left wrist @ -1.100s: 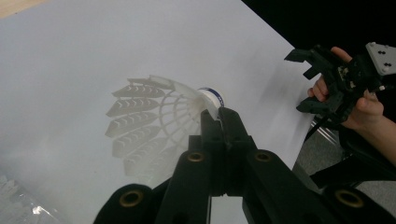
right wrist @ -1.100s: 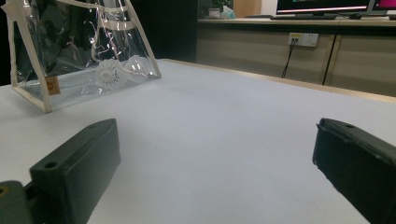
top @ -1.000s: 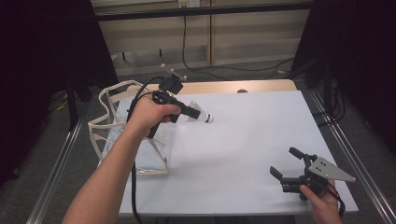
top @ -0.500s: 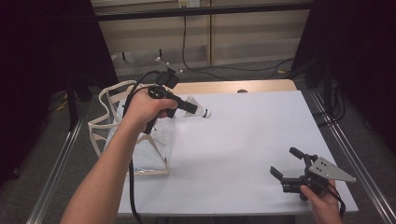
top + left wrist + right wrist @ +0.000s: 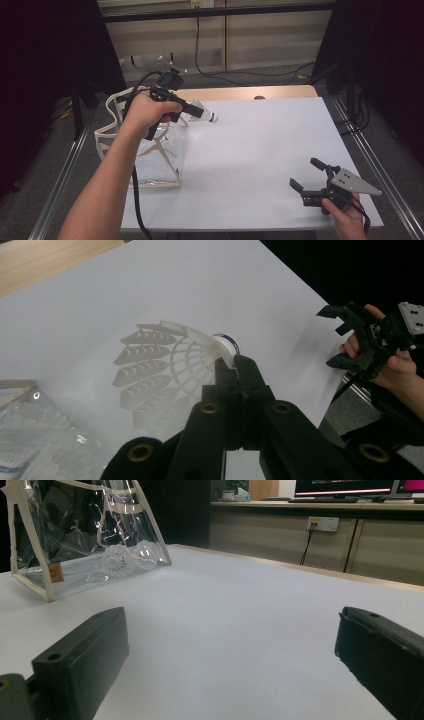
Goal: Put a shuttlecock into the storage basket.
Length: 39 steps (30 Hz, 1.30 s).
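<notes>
Lifted slightly, left tongs [image 5: 235, 371] pinch shuttlecock [image 5: 170, 365] — right tongs [image 5: 311, 176] gape empty.

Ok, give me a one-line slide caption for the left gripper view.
Left gripper shut on a white shuttlecock above the white table, with the open right gripper beyond.

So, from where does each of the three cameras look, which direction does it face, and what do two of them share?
High view: above the person's side, facing forward and down on the white table; both forearms and hand-held grippers show.
Left gripper view: on the left hand-held gripper, looking along its jaws, shut on a shuttlecock.
Right gripper view: low on the right hand-held gripper, facing across the table; jaws apart.
Shared: the high and right gripper views both show the clear bag.
</notes>
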Tool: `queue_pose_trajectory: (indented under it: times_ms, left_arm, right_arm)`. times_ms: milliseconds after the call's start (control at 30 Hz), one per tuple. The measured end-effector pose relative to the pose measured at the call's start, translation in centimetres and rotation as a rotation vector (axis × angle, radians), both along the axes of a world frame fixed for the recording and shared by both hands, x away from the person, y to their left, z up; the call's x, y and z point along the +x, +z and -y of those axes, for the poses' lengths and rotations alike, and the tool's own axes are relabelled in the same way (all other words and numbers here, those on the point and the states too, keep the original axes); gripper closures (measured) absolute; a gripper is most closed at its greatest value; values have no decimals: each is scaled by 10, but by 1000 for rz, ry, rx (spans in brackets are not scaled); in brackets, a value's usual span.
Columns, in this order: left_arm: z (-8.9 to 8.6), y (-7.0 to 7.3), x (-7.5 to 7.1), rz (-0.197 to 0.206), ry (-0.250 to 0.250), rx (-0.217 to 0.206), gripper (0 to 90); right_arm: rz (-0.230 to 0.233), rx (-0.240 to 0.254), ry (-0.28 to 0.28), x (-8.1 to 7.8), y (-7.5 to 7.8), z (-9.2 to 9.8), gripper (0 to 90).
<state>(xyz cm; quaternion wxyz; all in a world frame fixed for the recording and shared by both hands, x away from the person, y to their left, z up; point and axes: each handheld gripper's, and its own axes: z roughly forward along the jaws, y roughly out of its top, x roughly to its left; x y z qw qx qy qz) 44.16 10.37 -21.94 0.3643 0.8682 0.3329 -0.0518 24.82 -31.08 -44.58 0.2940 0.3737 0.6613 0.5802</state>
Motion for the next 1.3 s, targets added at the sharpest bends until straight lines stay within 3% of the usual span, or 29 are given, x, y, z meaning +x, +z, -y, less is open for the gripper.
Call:
queue_pose_trajectory:
  times_ms: [767,1300]
  left_arm:
    - [-16,11,1,1,30,16,900]
    - [-29,23,2,22,48,23,900]
  right_arm:
    - [5,-1,0,0,1,1,5]
    - [3,1,-3,-1,1,1,6]
